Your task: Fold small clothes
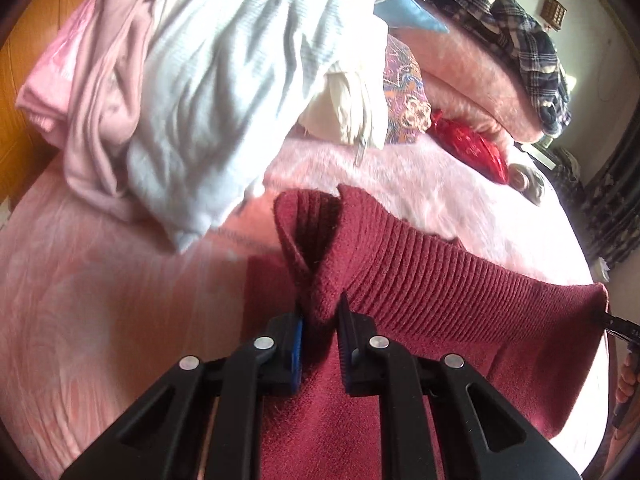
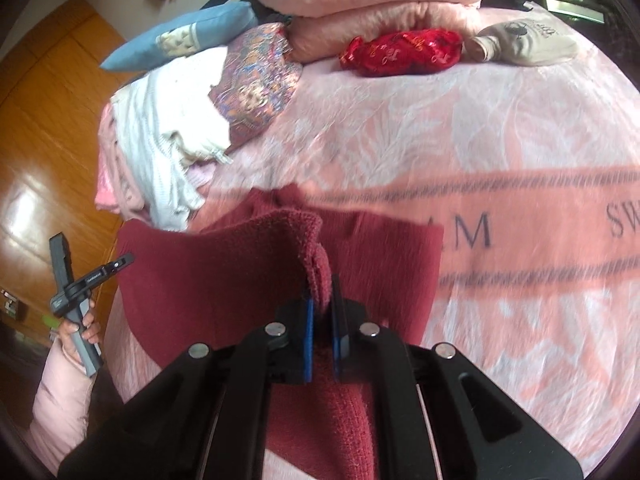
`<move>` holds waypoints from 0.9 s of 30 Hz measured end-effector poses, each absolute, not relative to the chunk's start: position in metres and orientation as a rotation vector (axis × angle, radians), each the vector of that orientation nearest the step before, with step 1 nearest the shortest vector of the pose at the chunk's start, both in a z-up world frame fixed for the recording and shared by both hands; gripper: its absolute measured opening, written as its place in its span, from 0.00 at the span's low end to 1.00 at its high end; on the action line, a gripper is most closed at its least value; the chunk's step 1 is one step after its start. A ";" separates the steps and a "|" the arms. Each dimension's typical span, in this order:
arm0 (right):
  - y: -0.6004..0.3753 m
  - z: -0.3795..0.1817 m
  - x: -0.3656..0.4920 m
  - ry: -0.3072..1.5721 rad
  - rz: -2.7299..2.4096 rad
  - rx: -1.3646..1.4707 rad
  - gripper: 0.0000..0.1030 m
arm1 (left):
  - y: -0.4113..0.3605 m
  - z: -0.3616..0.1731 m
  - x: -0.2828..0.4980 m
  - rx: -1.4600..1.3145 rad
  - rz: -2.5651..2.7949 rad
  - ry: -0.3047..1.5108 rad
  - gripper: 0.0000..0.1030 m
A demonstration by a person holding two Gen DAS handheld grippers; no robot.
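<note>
A dark red knitted garment hangs stretched between both grippers above the pink bed cover. My left gripper is shut on a bunched corner of its ribbed edge. The other end of that edge runs to the right, where the tip of the other tool shows. In the right wrist view my right gripper is shut on a fold of the same red garment, which spreads left and down toward the bed cover. At the left, a hand in a pink sleeve holds the left tool's handle.
A heap of white and pink clothes lies just beyond the red garment. Farther back are a blue pillow, a patterned cushion, a red shiny packet, folded pink blankets and a plaid cloth. Wooden floor lies left of the bed.
</note>
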State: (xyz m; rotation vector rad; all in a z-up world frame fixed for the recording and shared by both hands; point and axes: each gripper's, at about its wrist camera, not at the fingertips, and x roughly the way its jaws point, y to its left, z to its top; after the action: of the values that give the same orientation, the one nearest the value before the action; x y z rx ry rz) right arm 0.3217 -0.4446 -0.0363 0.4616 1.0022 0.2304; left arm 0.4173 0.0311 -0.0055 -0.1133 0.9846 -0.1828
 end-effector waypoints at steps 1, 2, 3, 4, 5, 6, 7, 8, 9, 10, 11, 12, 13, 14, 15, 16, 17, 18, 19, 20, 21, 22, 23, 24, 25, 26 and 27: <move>-0.446 -0.037 0.333 1.003 0.211 0.449 0.05 | 0.027 -0.008 0.429 -0.110 -0.170 0.985 0.14; -0.447 -0.040 0.348 1.009 0.191 0.446 0.05 | 0.025 -0.010 0.436 -0.108 -0.165 0.988 0.14; -0.448 -0.045 0.359 1.018 0.179 0.450 0.05 | 0.022 -0.015 0.447 -0.104 -0.151 0.995 0.14; -0.448 -0.050 0.372 1.032 0.168 0.454 0.05 | 0.020 -0.020 0.456 -0.098 -0.137 1.004 0.14; -0.446 -0.056 0.383 1.049 0.155 0.447 0.05 | 0.018 -0.027 0.464 -0.095 -0.126 1.019 0.15; -0.445 -0.065 0.393 1.068 0.133 0.436 0.05 | 0.015 -0.039 0.473 -0.083 -0.111 1.045 0.15; -0.443 -0.075 0.401 1.086 0.117 0.432 0.05 | 0.012 -0.050 0.480 -0.062 -0.086 1.066 0.15; -0.441 -0.084 0.407 1.103 0.106 0.428 0.05 | 0.011 -0.059 0.485 -0.052 -0.068 1.077 0.15; -0.439 -0.095 0.413 1.122 0.089 0.420 0.05 | 0.008 -0.072 0.490 -0.041 -0.048 1.102 0.15; -0.438 -0.105 0.417 1.141 0.072 0.412 0.06 | 0.007 -0.082 0.493 -0.034 -0.038 1.118 0.15; -0.437 -0.113 0.419 1.157 0.058 0.403 0.06 | 0.006 -0.092 0.496 -0.027 -0.028 1.132 0.15; -0.438 -0.125 0.421 1.178 0.035 0.392 0.06 | 0.004 -0.101 0.498 -0.014 -0.016 1.143 0.16; -0.439 -0.133 0.421 1.193 0.021 0.391 0.06 | 0.003 -0.110 0.500 0.000 -0.005 1.148 0.17; -0.441 -0.141 0.421 1.209 0.014 0.398 0.06 | 0.003 -0.116 0.500 0.009 0.000 1.152 0.21; -0.443 -0.149 0.421 1.222 0.009 0.408 0.07 | 0.004 -0.123 0.501 0.013 0.003 1.154 0.24; -0.445 -0.154 0.420 1.225 0.001 0.413 0.11 | 0.005 -0.126 0.501 0.016 0.003 1.152 0.25; -0.446 -0.157 0.420 1.226 0.000 0.416 0.11 | 0.006 -0.129 0.501 0.016 -0.001 1.149 0.26; -0.447 -0.160 0.419 1.225 0.000 0.426 0.12 | 0.004 -0.129 0.500 0.019 -0.003 1.148 0.28; -0.448 -0.161 0.419 1.226 0.000 0.437 0.12 | 0.004 -0.130 0.500 0.025 -0.004 1.147 0.30; -0.448 -0.161 0.419 1.226 0.001 0.439 0.13 | 0.004 -0.130 0.500 0.035 -0.001 1.148 0.35; -0.447 -0.159 0.418 1.227 0.004 0.438 0.17 | 0.006 -0.130 0.502 0.042 0.009 1.149 0.47; -0.447 -0.156 0.416 1.225 0.002 0.434 0.23 | 0.008 -0.129 0.501 0.048 0.027 1.148 0.55; -0.448 -0.151 0.414 1.222 -0.001 0.428 0.28 | 0.010 -0.127 0.500 0.044 0.032 1.149 0.75; -0.449 -0.143 0.409 1.209 0.000 0.423 0.50 | 0.015 -0.123 0.498 0.015 0.001 1.159 0.91; -0.451 -0.131 0.402 1.172 0.002 0.425 0.68 | 0.019 -0.119 0.495 -0.014 -0.031 1.164 0.93; -0.452 -0.121 0.394 1.139 0.011 0.418 0.71 | 0.025 -0.113 0.488 -0.034 -0.043 1.157 0.93; -0.452 -0.110 0.385 1.125 0.031 0.398 0.74 | 0.029 -0.107 0.484 -0.039 -0.044 1.145 0.93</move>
State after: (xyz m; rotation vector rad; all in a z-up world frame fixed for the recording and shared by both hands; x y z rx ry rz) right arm 0.3850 -0.4519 -0.1100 0.3977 1.1246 0.0313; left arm 0.4836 0.0295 -0.1074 -0.0388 1.1453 -0.0444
